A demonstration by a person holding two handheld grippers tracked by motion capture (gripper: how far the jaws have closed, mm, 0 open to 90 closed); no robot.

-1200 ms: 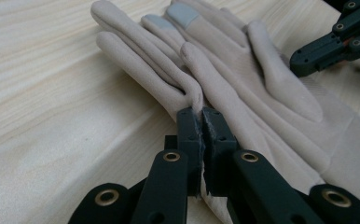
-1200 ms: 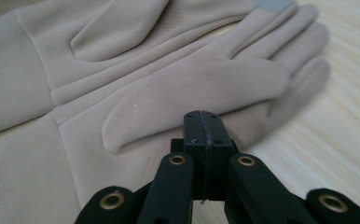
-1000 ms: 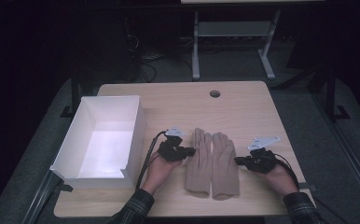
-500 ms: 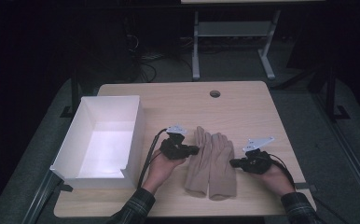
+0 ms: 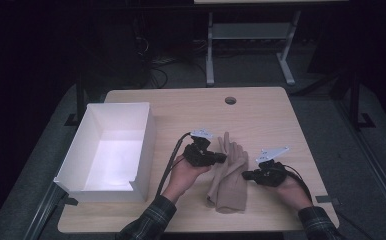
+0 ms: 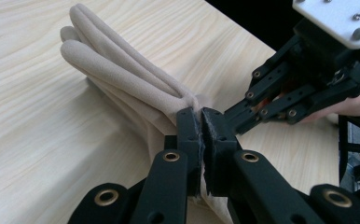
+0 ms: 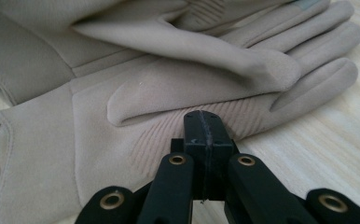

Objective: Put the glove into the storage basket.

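Two beige gloves point(image 5: 228, 175) lie together on the wooden table point(image 5: 261, 115). My left gripper point(image 5: 223, 158) is shut on a fold of the left glove point(image 6: 122, 74), raised off the wood and drawn over the other glove. Cloth sits between its closed jaws in the left gripper view point(image 6: 200, 126). My right gripper point(image 5: 246, 175) is shut, its tip at the right glove's edge. In the right gripper view its closed jaws point(image 7: 205, 126) rest over the lower glove's palm point(image 7: 75, 121), with the lifted glove point(image 7: 178, 42) draped behind. No cloth shows between them.
An open white box point(image 5: 146, 145) stands on the table's left side. A round cable hole point(image 5: 230, 100) sits near the far edge. Bare wood lies behind and to the right of the gloves. Cables trail from both grippers toward the person.
My left gripper has moved right and a little up, dragging the left glove over the right one, so the flat side-by-side pair is now bunched. The right gripper has hardly moved.
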